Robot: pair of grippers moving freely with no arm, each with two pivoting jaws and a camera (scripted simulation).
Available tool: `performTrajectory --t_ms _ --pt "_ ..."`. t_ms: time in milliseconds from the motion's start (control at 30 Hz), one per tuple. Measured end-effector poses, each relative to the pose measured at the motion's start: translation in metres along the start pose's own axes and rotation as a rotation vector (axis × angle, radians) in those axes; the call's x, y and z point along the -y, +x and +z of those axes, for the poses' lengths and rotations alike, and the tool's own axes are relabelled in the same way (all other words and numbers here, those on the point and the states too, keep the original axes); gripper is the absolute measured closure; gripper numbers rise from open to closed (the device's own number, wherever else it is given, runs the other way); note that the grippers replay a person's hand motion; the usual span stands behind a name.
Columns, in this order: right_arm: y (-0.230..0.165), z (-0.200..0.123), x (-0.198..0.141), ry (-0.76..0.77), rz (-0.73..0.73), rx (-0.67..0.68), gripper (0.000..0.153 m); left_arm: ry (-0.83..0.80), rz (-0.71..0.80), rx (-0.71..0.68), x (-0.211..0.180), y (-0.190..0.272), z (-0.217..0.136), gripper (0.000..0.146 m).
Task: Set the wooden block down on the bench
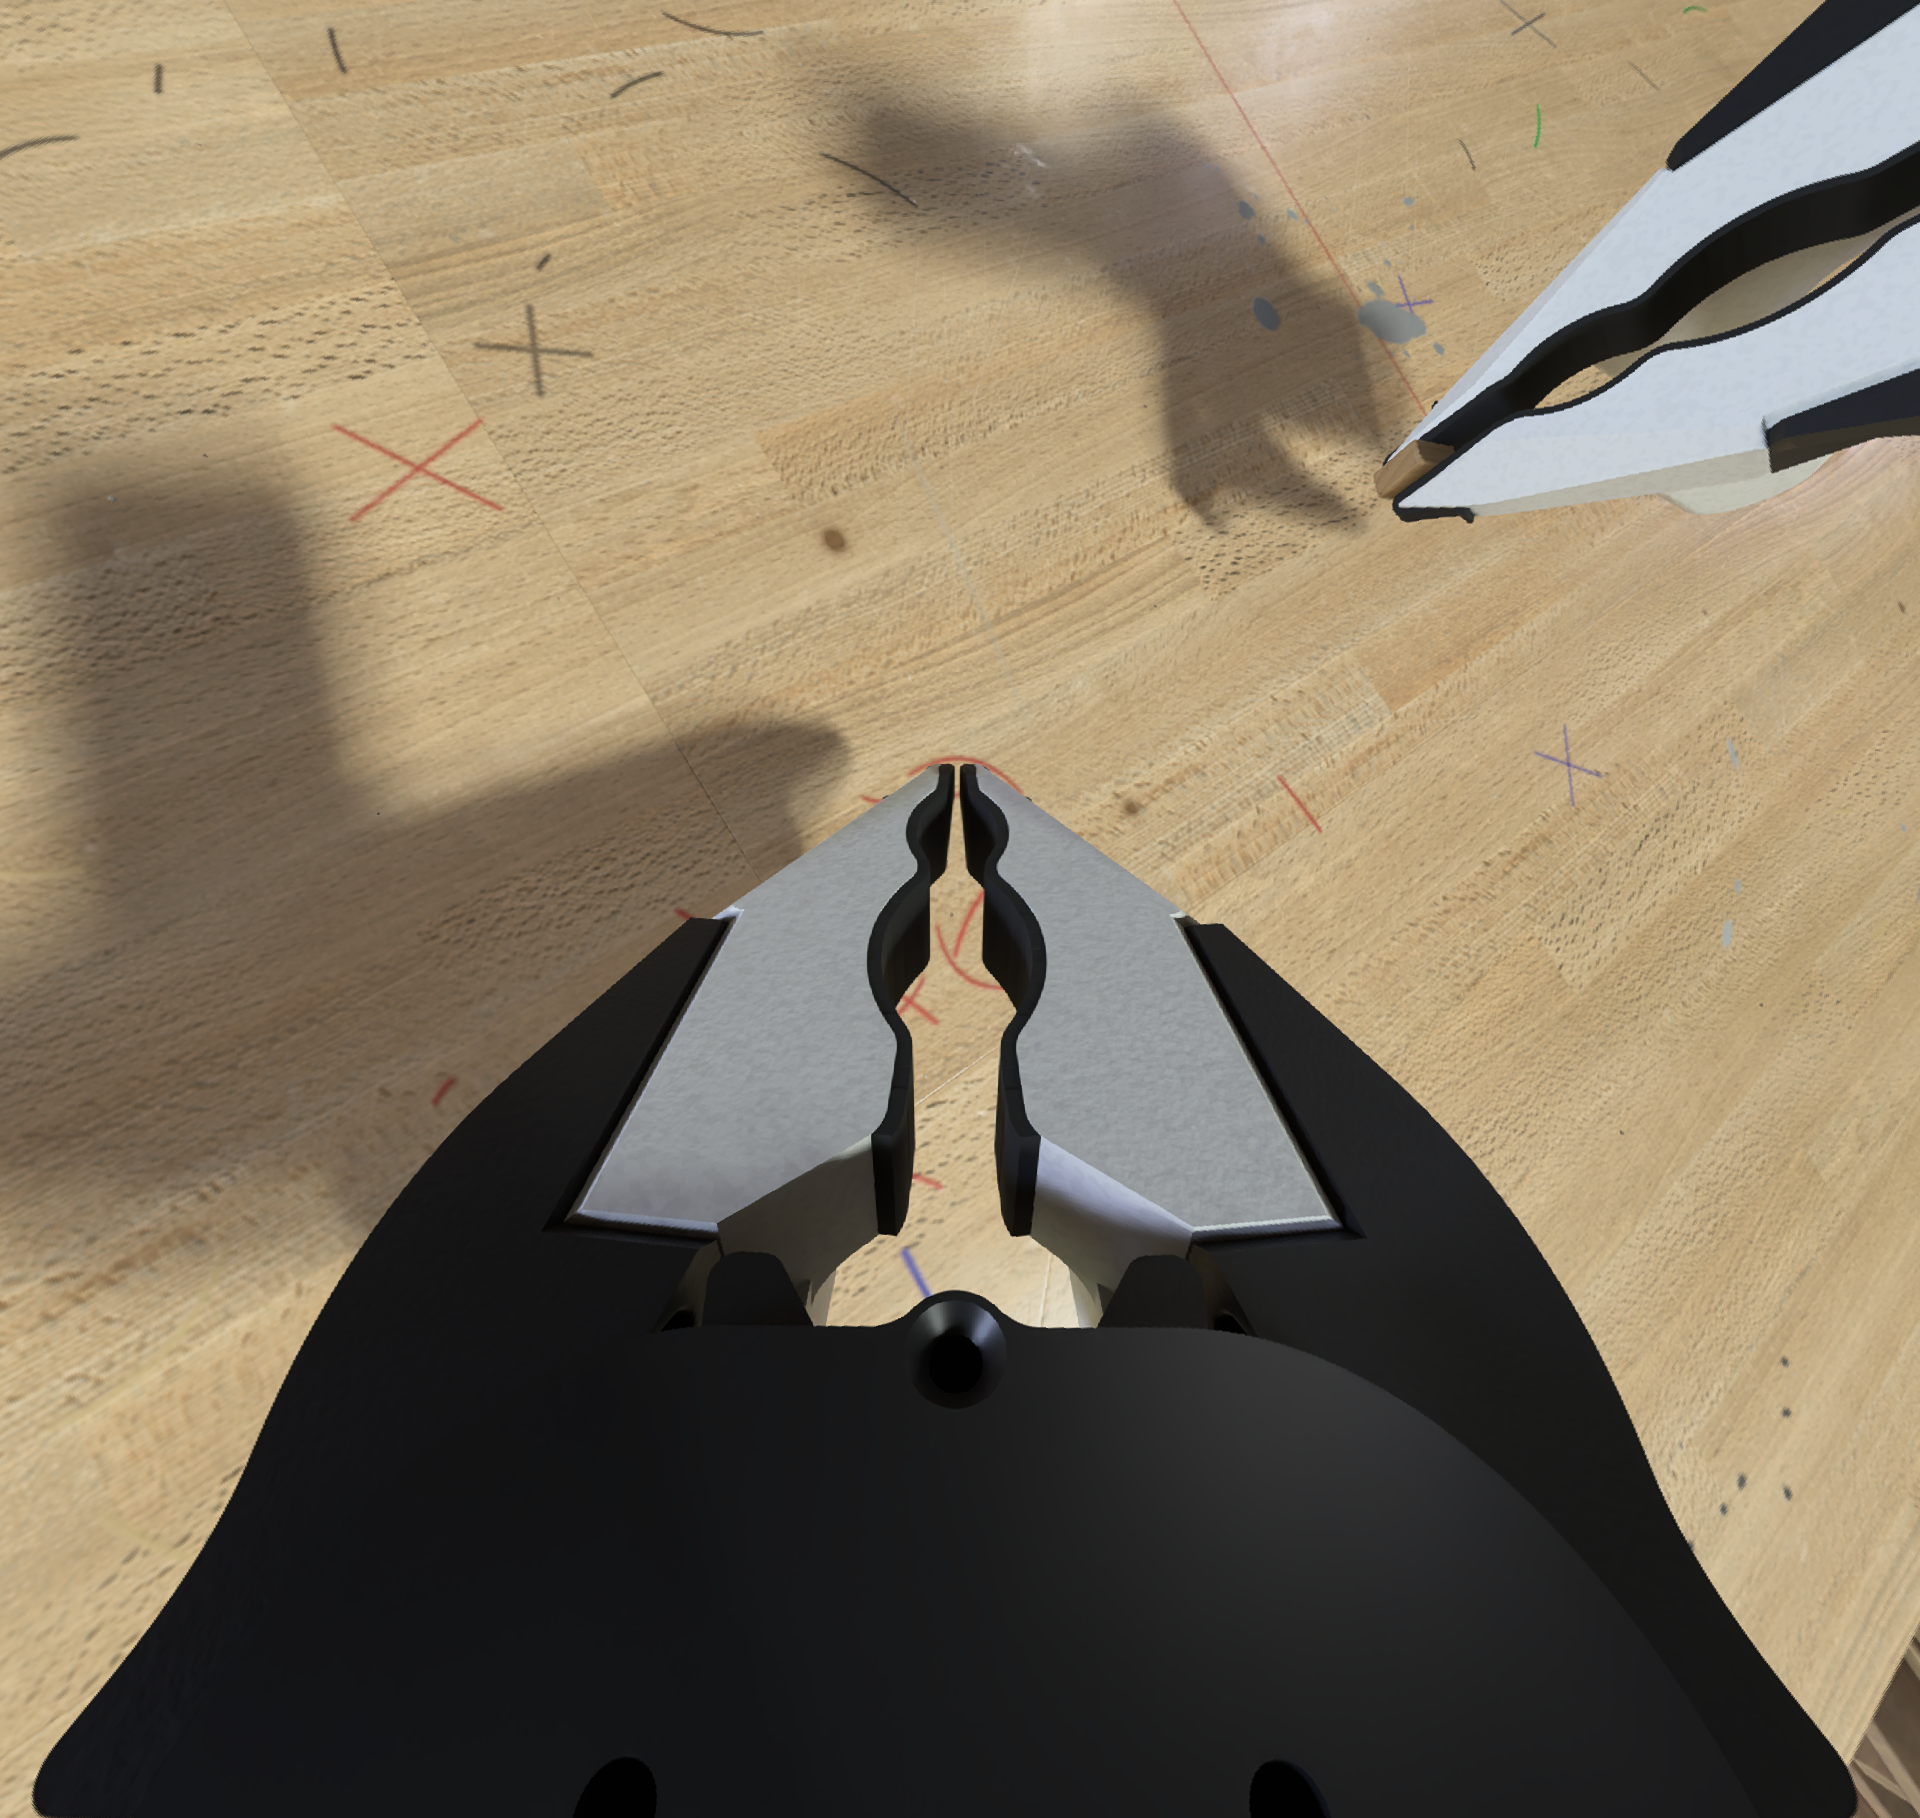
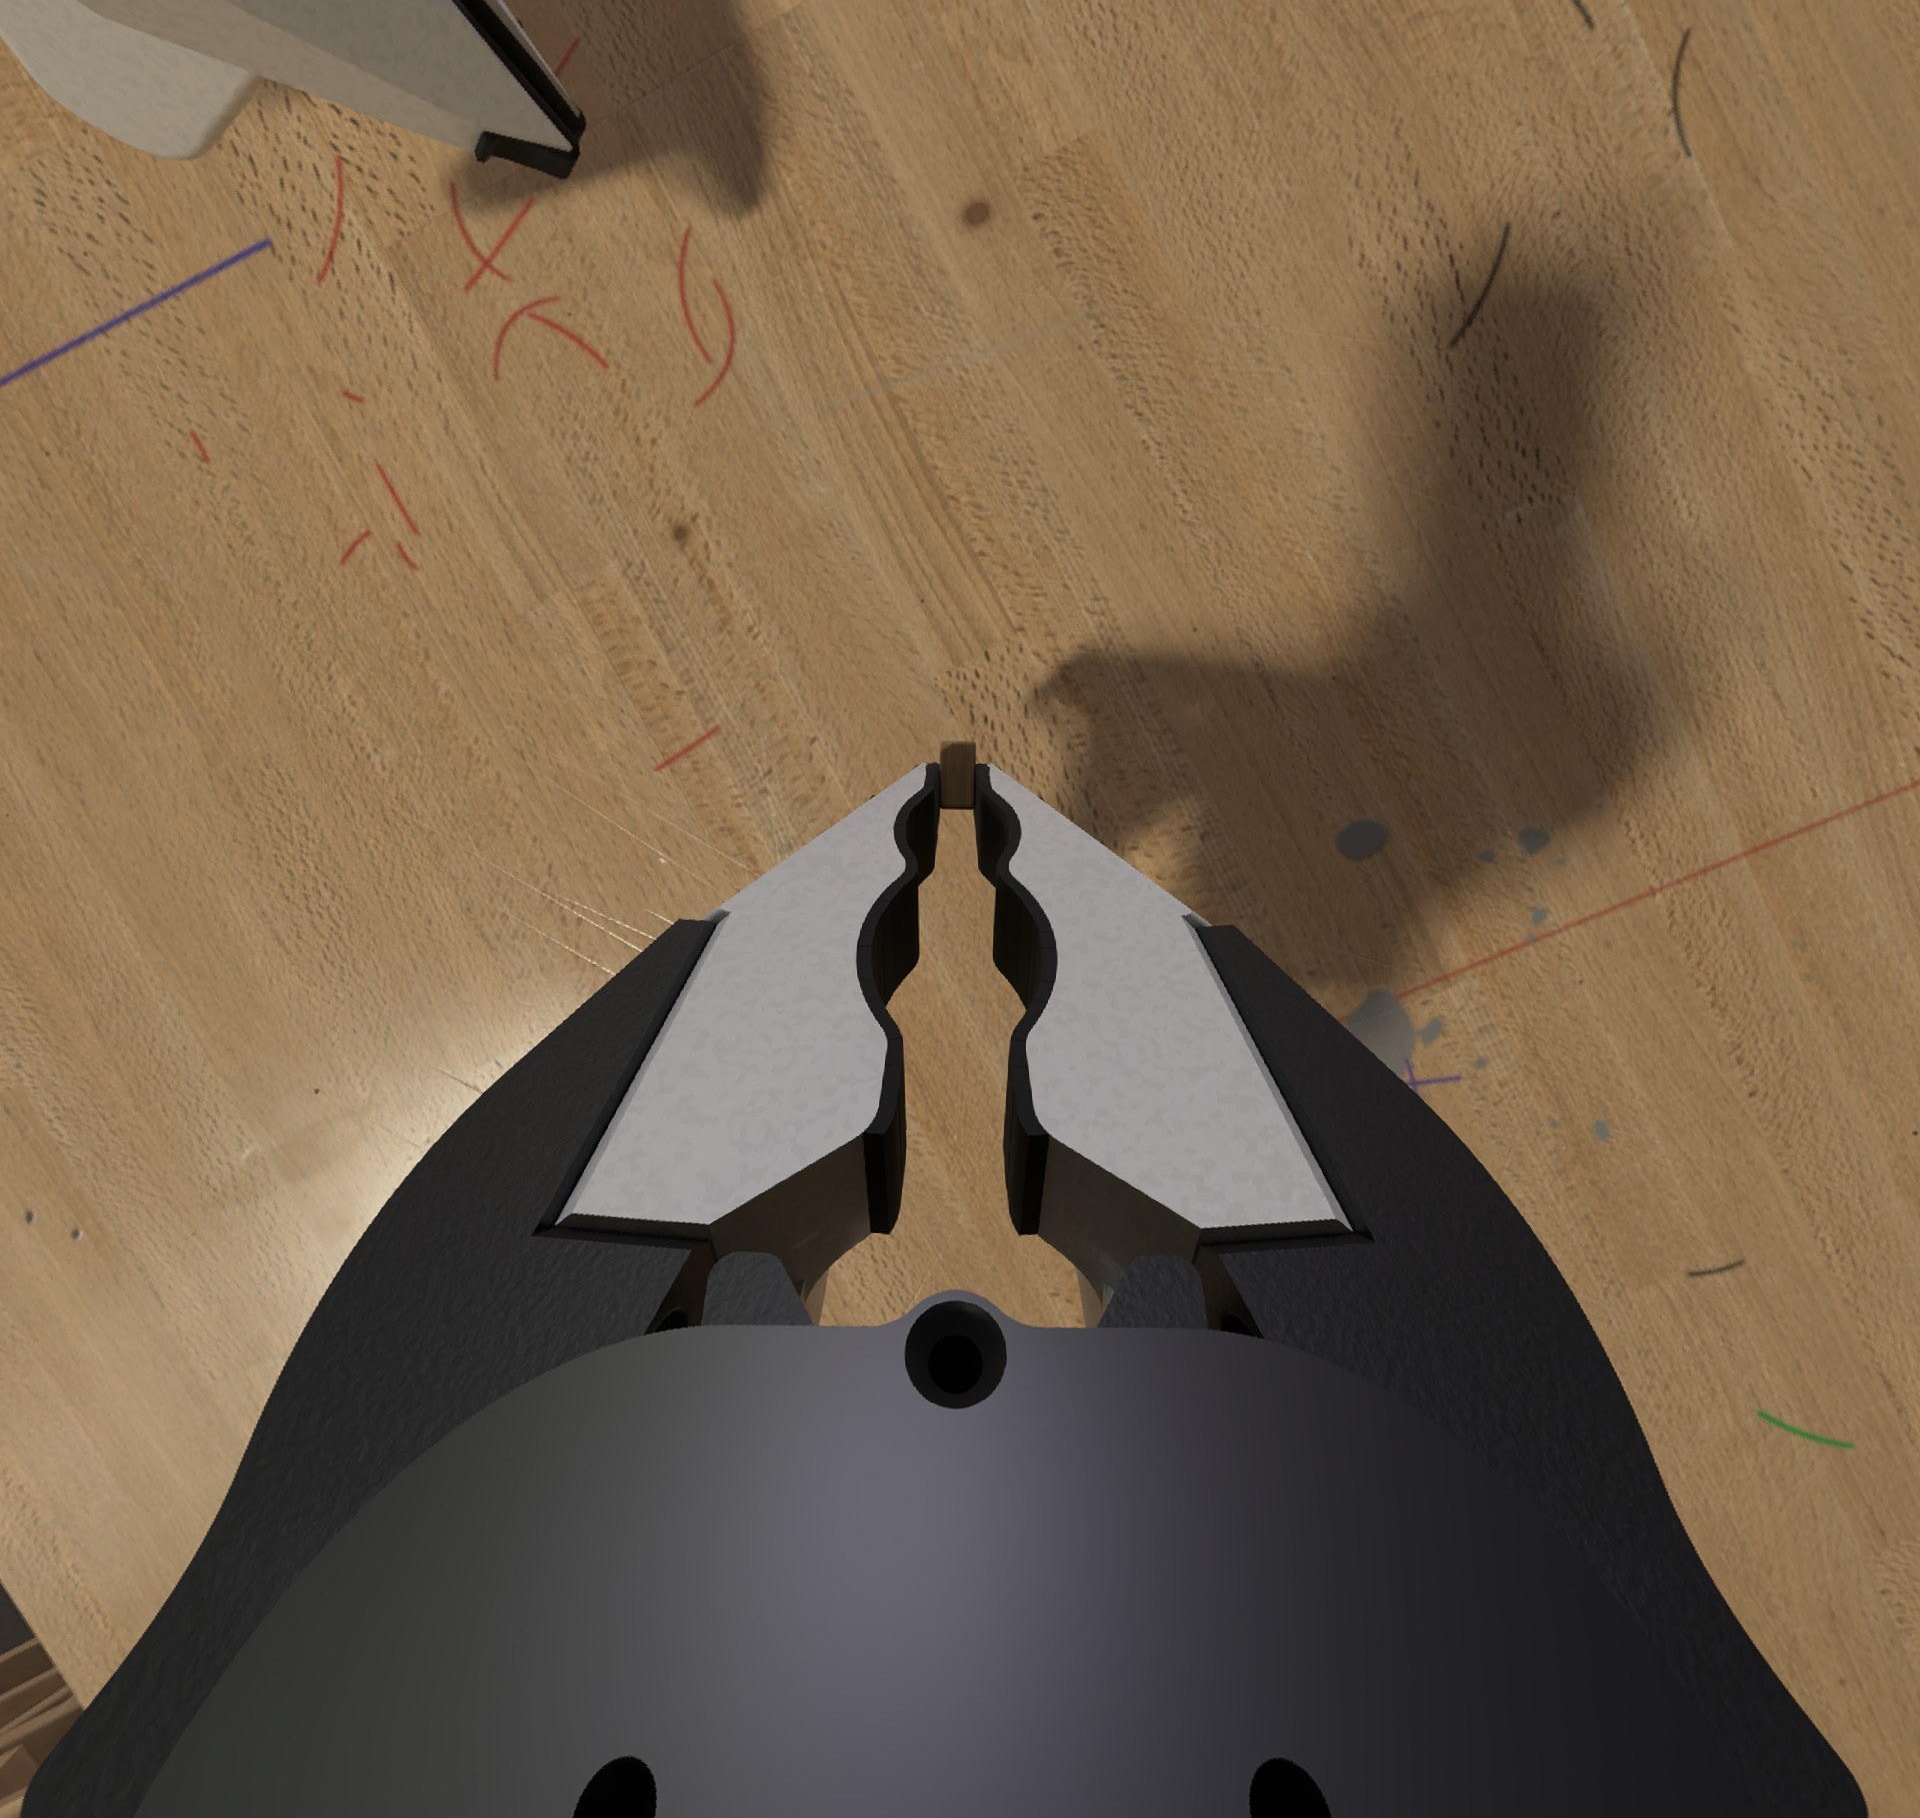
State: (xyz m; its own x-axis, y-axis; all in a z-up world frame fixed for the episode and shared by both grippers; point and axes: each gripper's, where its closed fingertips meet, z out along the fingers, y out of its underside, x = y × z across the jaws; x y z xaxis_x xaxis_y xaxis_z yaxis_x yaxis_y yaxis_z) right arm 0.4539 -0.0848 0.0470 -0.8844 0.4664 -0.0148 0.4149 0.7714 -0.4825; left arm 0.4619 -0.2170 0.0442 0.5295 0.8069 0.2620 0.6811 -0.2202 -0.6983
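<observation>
The small brown wooden block (image 2: 956,774) is pinched between the fingertips of my right gripper (image 2: 956,781), which is shut on it above the wooden bench (image 2: 1143,418). The block's end sticks out just past the tips. In the left wrist view the right gripper (image 1: 1415,482) shows at the upper right, tilted down, with the block (image 1: 1403,467) at its tip close to the bench (image 1: 831,418). My left gripper (image 1: 956,781) is shut and empty, tips almost touching, low over the bench. It also shows in the right wrist view (image 2: 530,142) at the upper left.
The bench top carries pen marks, red crosses (image 1: 418,467), a thin red line (image 2: 1662,885) and grey paint spots (image 1: 1387,319). Shadows of both grippers fall on it. The bench edge (image 1: 1891,1727) shows at the lower right of the left wrist view.
</observation>
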Motion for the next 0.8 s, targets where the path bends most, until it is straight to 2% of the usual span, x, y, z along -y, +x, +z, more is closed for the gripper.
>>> performTrajectory --t_ms 233,433,633,800 --pt "-0.001 0.002 0.003 0.003 -0.006 0.012 0.147 0.008 0.004 0.007 0.000 -0.006 0.000 0.123" --pt "-0.002 0.003 0.003 0.006 -0.008 0.016 0.147 -0.020 0.010 0.023 -0.003 -0.008 0.002 0.115" --pt "-0.001 0.004 0.002 0.013 -0.004 0.015 0.147 -0.013 0.005 0.073 0.000 -0.012 0.000 0.089" --pt "-0.001 0.003 0.001 0.020 -0.006 0.014 0.147 -0.023 0.019 0.071 -0.001 -0.011 0.001 0.079"
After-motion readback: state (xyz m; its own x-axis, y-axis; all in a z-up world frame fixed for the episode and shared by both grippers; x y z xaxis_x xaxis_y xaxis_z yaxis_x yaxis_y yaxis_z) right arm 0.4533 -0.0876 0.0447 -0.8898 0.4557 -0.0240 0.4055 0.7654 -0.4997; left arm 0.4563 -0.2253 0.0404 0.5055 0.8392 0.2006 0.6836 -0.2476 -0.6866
